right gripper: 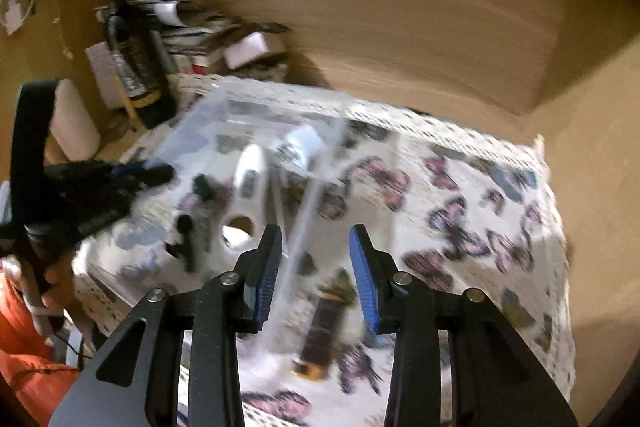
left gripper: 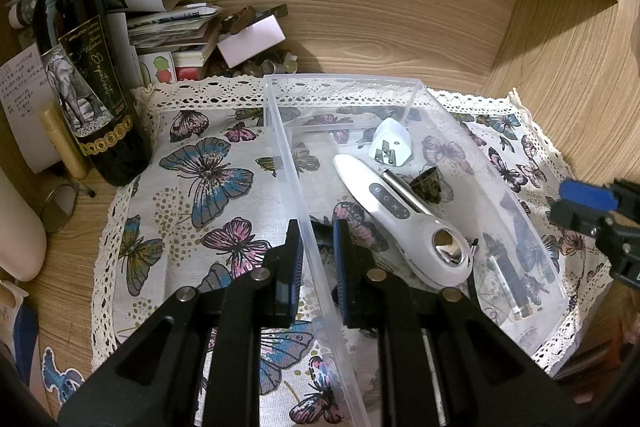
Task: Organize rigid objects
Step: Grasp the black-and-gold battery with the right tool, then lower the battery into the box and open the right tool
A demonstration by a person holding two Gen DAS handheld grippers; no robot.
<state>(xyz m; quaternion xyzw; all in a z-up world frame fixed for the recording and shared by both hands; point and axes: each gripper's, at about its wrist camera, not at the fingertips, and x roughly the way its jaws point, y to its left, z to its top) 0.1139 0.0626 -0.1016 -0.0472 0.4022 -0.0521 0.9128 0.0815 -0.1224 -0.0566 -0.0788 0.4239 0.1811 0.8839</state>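
Observation:
A clear plastic bin stands on a butterfly-print cloth. Inside lie a white handheld device, a white plug adapter, a small dark cone-shaped piece and a dark tube. My left gripper straddles the bin's left wall with its jaws a narrow gap apart around it. My right gripper is open over the bin's right wall in a blurred view, above the dark tube. It also shows at the left wrist view's right edge.
A wine bottle stands at the cloth's back left beside a gold tube. Stacked papers, cards and small clutter lie against the wooden back wall. A wooden side panel rises on the right.

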